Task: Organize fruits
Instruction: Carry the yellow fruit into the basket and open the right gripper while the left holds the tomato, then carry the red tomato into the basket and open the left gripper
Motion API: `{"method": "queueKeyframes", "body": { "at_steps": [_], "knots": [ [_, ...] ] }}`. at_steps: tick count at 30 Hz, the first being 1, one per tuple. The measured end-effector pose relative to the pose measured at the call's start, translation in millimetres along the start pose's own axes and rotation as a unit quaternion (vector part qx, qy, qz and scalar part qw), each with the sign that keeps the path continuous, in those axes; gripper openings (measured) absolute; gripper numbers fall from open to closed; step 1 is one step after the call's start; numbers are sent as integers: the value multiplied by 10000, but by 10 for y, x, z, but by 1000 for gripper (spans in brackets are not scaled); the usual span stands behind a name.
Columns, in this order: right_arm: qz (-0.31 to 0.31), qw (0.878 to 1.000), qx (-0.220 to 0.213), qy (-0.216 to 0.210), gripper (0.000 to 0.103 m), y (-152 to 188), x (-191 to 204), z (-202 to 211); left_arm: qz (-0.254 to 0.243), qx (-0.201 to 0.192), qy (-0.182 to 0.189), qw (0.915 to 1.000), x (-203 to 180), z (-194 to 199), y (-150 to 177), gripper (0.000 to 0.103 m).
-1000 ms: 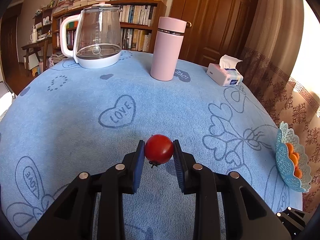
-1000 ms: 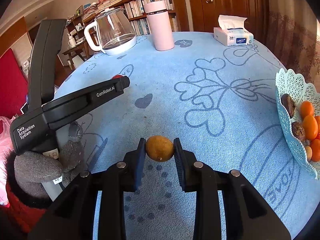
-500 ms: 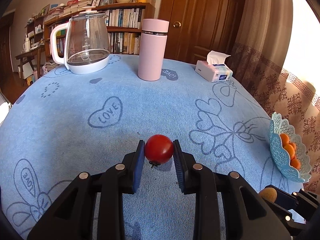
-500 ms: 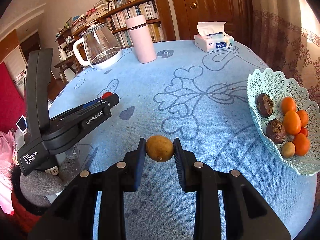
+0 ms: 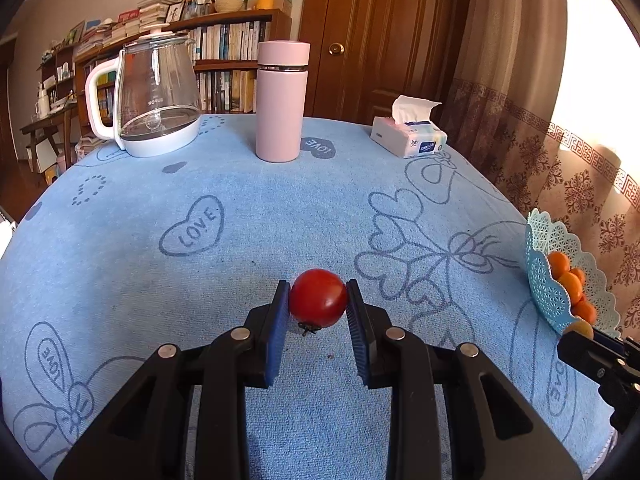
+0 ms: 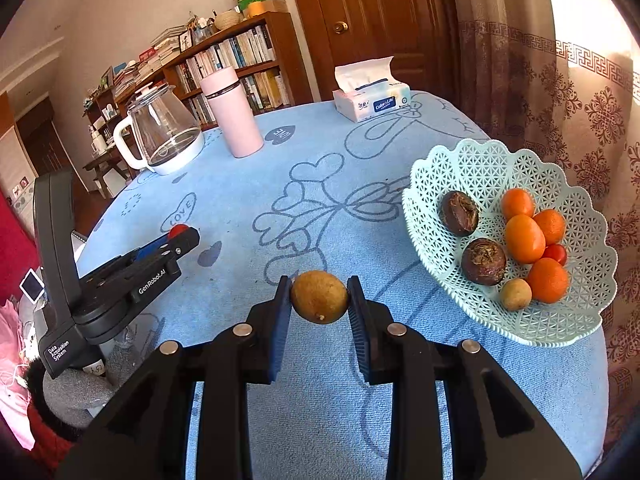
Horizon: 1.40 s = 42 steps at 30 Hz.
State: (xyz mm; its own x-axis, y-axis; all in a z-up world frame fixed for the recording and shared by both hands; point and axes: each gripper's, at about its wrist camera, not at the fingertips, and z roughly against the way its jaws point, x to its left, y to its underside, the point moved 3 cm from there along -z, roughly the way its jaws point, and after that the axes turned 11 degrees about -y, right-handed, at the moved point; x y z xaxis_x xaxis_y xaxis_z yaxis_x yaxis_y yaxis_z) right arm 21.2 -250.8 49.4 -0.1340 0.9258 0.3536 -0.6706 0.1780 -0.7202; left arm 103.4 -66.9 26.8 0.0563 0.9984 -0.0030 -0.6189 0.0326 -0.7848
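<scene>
1. The right gripper [image 6: 319, 298] is clenched on a small yellow-brown fruit [image 6: 319, 297], pads pressing both its sides, held clear above the blue cloth of the desk [image 6: 328, 152].
2. The left gripper [image 5: 318, 300] is clenched on a red cherry tomato [image 5: 318, 298], its dark stem end pointing down, also lifted just above the cloth.
3. The pale green lattice basket [image 6: 480, 160] sits near the desk's right edge, close to the right gripper and farther from the left one.
4. Already in the basket: four orange citrus fruits [image 6: 524, 238], two dark brown wrinkled fruits [image 6: 483, 261], one small yellow-brown fruit and one red tomato tucked behind the oranges.
5. Judging from this, the task looks well advanced: no loose fruit shows on the cloth, and the two held pieces appear to be the last to place.
6. Standing at the back of the desk, apart from the fruit: a glass kettle [image 5: 154, 96], a pink flask [image 5: 282, 100] and a tissue box [image 5: 408, 138].
7. Hard to make out: the left view shows the basket edge-on, hiding most of its contents; the right gripper is cut off at that frame's corner.
8. The near desk edge lies beneath the grippers' bodies, so fruit there could go unseen.
</scene>
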Motion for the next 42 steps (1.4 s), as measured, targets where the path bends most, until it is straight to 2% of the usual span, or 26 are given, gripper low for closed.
{"method": "queueKeyframes", "body": {
  "at_steps": [16, 23, 35, 36, 39, 42],
  "knots": [
    [-577, 9940, -573, 726, 29, -95, -658, 453, -129, 4, -16, 9999, -65, -4, 33, 28],
    [-907, 9913, -511, 810, 29, -32, -926, 429, -171, 22, -42, 9998, -82, -17, 45, 28],
    [-1030, 9908, -373, 789, 29, 35, -994, 284, -204, 46, -58, 9998, -99, -33, 59, 28],
    [-1050, 9907, -369, 788, 30, 35, -1004, 282, -206, 51, -59, 9998, -98, -36, 60, 28],
    [-1130, 9898, -411, 761, 45, 29, -1031, 291, -213, 65, -66, 9997, -96, -51, 61, 28],
    [-1145, 9895, -444, 760, 45, 35, -1043, 306, -228, 66, -75, 9997, -103, -57, 64, 28]
  ]
}}
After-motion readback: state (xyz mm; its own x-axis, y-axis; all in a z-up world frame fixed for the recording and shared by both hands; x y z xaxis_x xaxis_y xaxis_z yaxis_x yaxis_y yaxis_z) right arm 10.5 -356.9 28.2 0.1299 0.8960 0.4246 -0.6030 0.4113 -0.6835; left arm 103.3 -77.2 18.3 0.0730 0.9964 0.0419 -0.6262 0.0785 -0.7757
